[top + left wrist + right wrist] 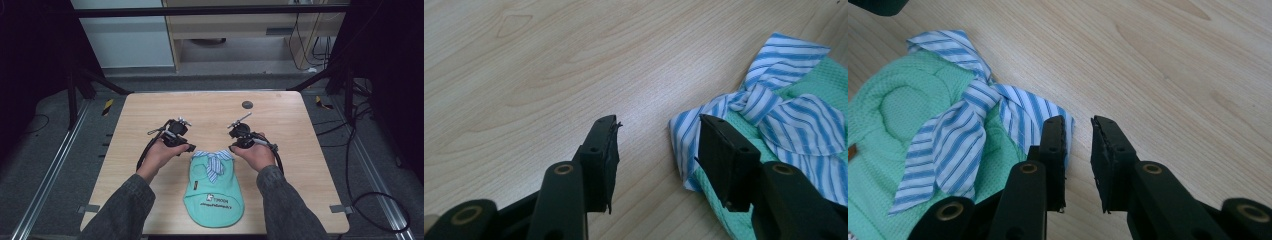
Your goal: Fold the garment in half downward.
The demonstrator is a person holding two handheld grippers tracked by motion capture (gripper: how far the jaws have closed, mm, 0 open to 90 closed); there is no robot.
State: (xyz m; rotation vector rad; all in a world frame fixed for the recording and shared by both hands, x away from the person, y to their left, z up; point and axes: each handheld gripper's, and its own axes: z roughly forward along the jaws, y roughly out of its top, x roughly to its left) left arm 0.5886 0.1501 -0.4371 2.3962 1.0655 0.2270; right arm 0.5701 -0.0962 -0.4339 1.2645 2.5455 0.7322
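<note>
Two grey sleeves are coming in over the near edge of the bench, one on each side of a single mint-green garment. That garment is lying flat close to the near edge, about midway between the left and right edges, with its rounded hem toward the person and its collar pointing toward the far edge. One blue-and-white striped bow is sitting at the collar; in the right gripper view its striped ends are spreading over the green knit.

Each of the person's two hands is holding one gripper. The left gripper is resting just beside the collar's left corner, its fingers standing wide apart, one over bare wood and the other over the striped edge, gripping nothing. The right gripper is sitting at the collar's right corner, its fingers parted narrowly, with the tip of the striped cloth just beside one of them and nothing between them.

One small dark round disc is lying near the far edge, well apart from the garment.
</note>
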